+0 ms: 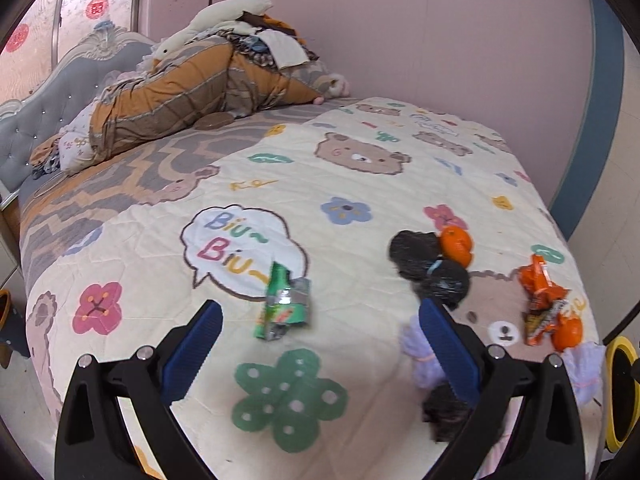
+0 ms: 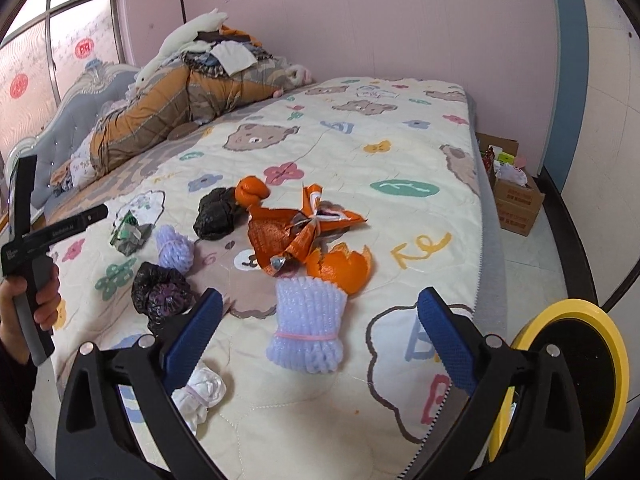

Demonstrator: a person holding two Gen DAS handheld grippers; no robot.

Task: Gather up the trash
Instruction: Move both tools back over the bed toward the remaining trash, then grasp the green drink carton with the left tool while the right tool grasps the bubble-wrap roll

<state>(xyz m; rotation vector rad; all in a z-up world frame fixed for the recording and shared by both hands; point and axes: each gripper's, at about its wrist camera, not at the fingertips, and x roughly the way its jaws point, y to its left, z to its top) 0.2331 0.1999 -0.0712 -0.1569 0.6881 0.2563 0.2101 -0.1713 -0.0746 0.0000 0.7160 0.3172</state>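
Trash lies on a cartoon bedspread (image 1: 360, 184). A crumpled green wrapper (image 1: 285, 304) lies just ahead of my open, empty left gripper (image 1: 320, 344). Black bags (image 1: 440, 276), orange peel (image 1: 456, 246) and an orange wrapper (image 1: 540, 300) lie to its right. In the right wrist view my open, empty right gripper (image 2: 318, 336) hovers over a lilac foam net (image 2: 310, 328). Beyond it lie orange peel (image 2: 340, 266), the orange wrapper (image 2: 296, 232), black bags (image 2: 162, 292), a second foam net (image 2: 174, 248) and the green wrapper (image 2: 130, 232). The left gripper's handle (image 2: 28, 248) shows at the left.
A yellow-rimmed black bin (image 2: 576, 376) stands at the bed's right edge. A white crumpled wad (image 2: 202, 394) lies near my right gripper's left finger. Piled bedding and clothes (image 2: 180, 92) fill the head of the bed. A cardboard box (image 2: 512, 196) sits on the floor by the wall.
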